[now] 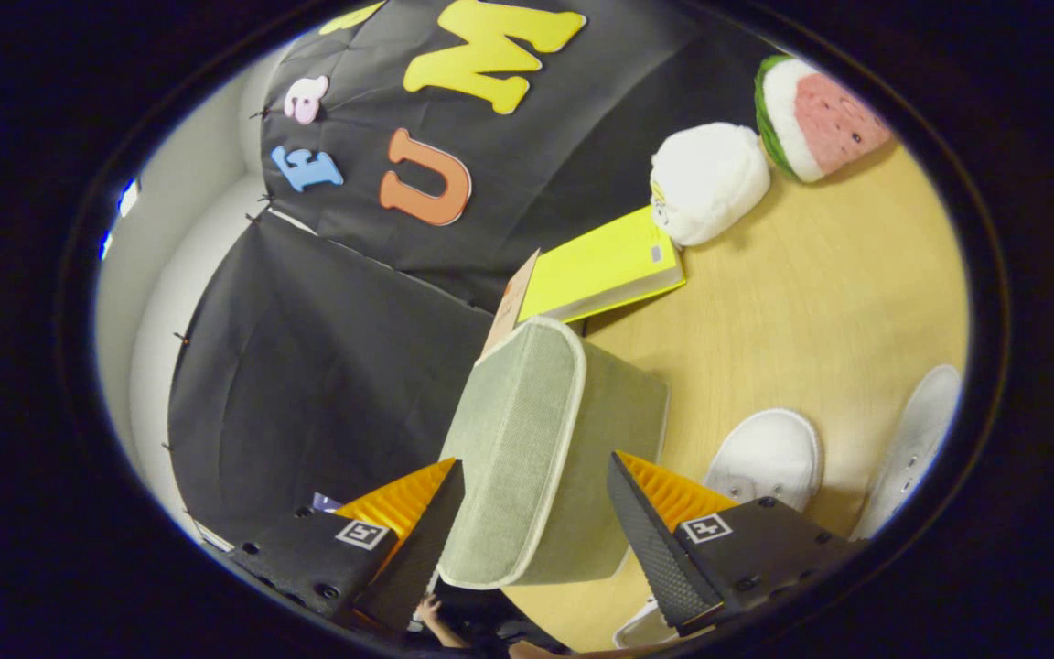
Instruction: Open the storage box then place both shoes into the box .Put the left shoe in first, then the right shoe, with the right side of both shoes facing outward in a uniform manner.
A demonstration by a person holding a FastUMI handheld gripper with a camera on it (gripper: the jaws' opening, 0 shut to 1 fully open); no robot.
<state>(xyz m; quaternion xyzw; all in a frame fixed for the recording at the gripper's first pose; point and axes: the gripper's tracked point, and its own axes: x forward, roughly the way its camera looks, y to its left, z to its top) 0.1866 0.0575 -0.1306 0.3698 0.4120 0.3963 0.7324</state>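
The grey-green fabric storage box [536, 448] with pale piping stands on the wooden table [820, 302], lid down. Its near end lies between my fingers. My gripper [536, 503] is open wide and rolled on its side. One fingertip [440, 522] rests against the lid's face, and the other fingertip [641, 522] sits beside the box's side wall. Two white shoes lie on the table past that second finger: one [765, 458] close to the box, the other [916, 439] farther out.
A yellow book [600, 265] lies behind the box, with a brown card [509, 302] leaning at its end. A white plush [705, 183] and a watermelon plush [820, 114] sit beyond it. A person's hand [431, 609] shows below the fingers.
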